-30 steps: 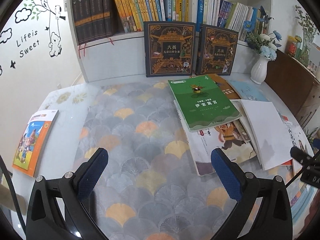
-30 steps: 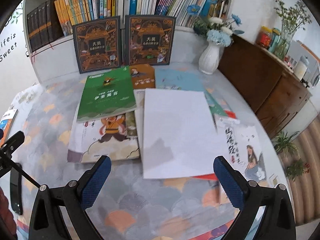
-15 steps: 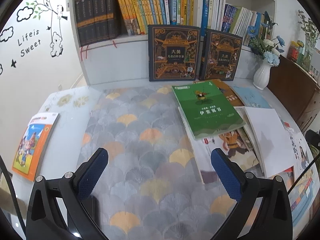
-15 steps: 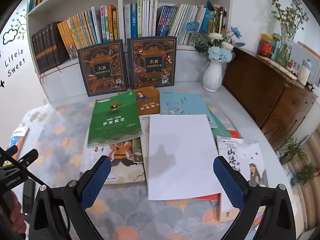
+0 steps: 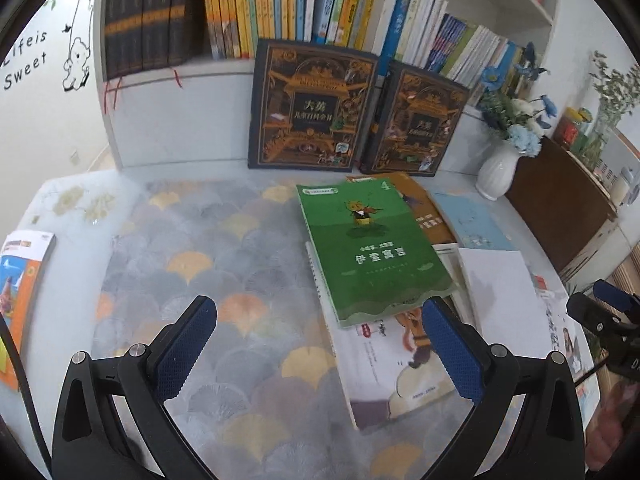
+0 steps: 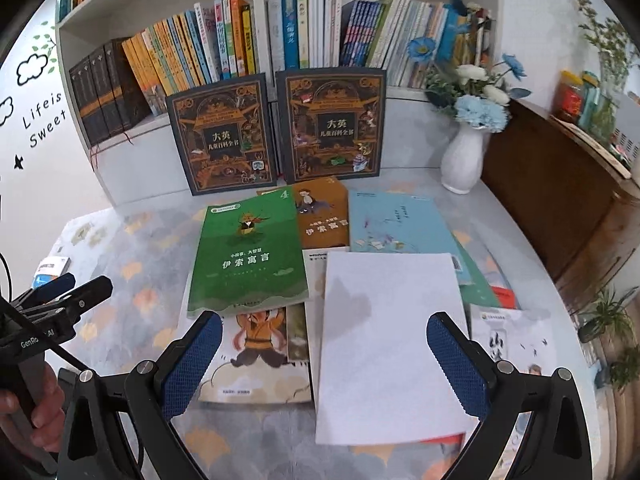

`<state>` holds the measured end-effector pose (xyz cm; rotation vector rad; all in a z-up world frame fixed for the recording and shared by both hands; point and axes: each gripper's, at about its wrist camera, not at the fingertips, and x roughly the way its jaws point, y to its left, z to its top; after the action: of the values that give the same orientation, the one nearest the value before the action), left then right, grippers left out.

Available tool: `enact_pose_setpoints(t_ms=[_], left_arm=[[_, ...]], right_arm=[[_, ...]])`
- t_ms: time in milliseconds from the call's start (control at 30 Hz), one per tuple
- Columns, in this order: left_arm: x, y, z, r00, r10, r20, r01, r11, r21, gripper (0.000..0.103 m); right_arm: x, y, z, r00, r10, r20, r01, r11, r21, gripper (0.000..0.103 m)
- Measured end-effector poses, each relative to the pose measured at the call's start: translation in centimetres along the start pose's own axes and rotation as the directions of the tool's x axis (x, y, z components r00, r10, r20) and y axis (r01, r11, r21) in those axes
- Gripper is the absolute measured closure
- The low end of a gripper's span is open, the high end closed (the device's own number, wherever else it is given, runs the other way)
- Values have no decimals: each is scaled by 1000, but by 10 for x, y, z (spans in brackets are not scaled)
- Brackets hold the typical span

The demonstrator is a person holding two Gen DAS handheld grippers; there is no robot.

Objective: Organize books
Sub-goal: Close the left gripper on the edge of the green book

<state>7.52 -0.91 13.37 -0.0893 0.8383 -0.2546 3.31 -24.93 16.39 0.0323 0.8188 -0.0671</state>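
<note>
Both cameras have come closer and lower toward the pile over the last second, so the books fill more of each view; nothing on the tabletop (image 5: 72,280) has shifted. Task looks barely started, my guess: the loose books lie overlapped flat toward the right side of the tabletop, none lifted. I see the green book (image 6: 250,252) on top of a cartoon-cover book (image 6: 256,356), an orange-brown book (image 6: 322,216) tucked behind it, a light blue book (image 6: 394,228) toward the back right corner, a white-covered book (image 6: 390,344) nearest my right side, and a mountain-title book (image 6: 516,340) at the right edge. One orange book (image 5: 20,296) sits alone at the left edge. Two dark encyclopedia volumes (image 6: 276,128) stand leaning against the bookshelf (image 6: 264,20) at the back edge. Everything loose is left to gather and shelve. Left gripper (image 5: 320,344) hovers above the patterned mat, fingers (image 5: 188,344) wide apart, holding nothing, right finger just over the cartoon-cover book's edge. Right gripper (image 6: 324,364) hovers over the white-covered book, fingers (image 6: 456,368) spread wide, empty, level and pointed at the shelf. Left hand (image 6: 24,412) partly visible gripping its handle.
</note>
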Motion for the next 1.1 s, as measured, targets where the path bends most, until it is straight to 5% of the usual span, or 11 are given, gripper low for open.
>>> enact_pose_setpoints(t_ms=[533, 900, 1100], left_arm=[[72, 1, 28, 994, 79, -81, -79, 997, -7, 1], [132, 5, 28, 983, 33, -178, -39, 999, -32, 8], [158, 14, 27, 969, -77, -236, 55, 994, -98, 22]], right_arm=[[84, 1, 38, 998, 5, -64, -9, 998, -58, 1], [165, 0, 59, 981, 87, -173, -94, 995, -32, 4], [206, 3, 75, 958, 142, -249, -147, 989, -4, 10]])
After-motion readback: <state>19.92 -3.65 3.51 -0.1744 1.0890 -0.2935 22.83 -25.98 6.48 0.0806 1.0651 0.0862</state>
